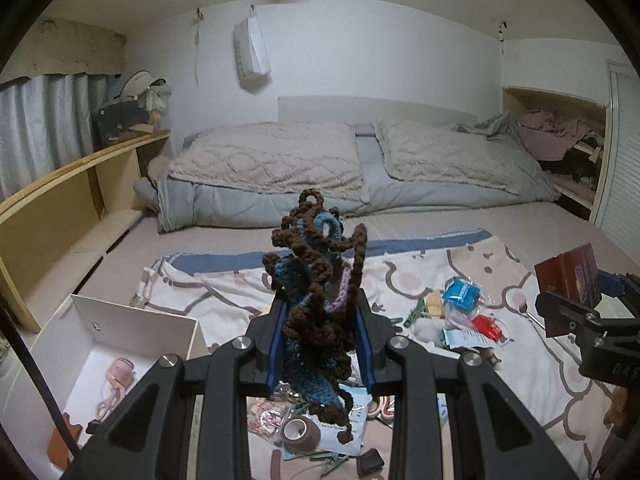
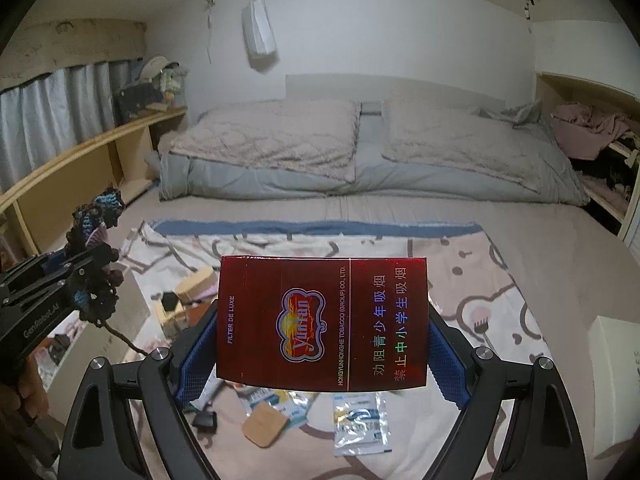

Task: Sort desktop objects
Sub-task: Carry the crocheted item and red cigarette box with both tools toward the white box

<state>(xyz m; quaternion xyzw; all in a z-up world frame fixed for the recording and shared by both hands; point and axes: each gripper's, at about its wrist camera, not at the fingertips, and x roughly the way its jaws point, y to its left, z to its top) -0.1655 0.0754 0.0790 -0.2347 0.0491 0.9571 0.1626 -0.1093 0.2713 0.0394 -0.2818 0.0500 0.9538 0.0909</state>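
The left hand-held gripper [image 1: 320, 344] tilts downward over the bed, its blue pads clamped on a crocheted yarn piece [image 1: 320, 280] in brown, blue and a little lilac. The piece stands roughly upright between the pads, long axis vertical, a loop at its top and a loose brown strand hanging below the jaws. The right hand-held gripper [image 2: 322, 356] also slopes down, jaws set wide and closed on the two short ends of a dark red cigarette carton [image 2: 322, 322], held up above the patterned blanket [image 2: 460, 280]. The carton's long axis runs across from pad to pad, its printed face toward the camera, lettering turned sideways.

The left wrist view alone shows the open white box [image 1: 132, 324] at the blanket's left edge, with a pink item inside, and a tape roll [image 1: 300, 432] among the packets below the yarn. The right wrist view alone shows the sachets [image 2: 360, 420] and a tan square pad [image 2: 264, 426] on the blanket's near part, and fingers [image 2: 24, 392] of the hand holding the left gripper.
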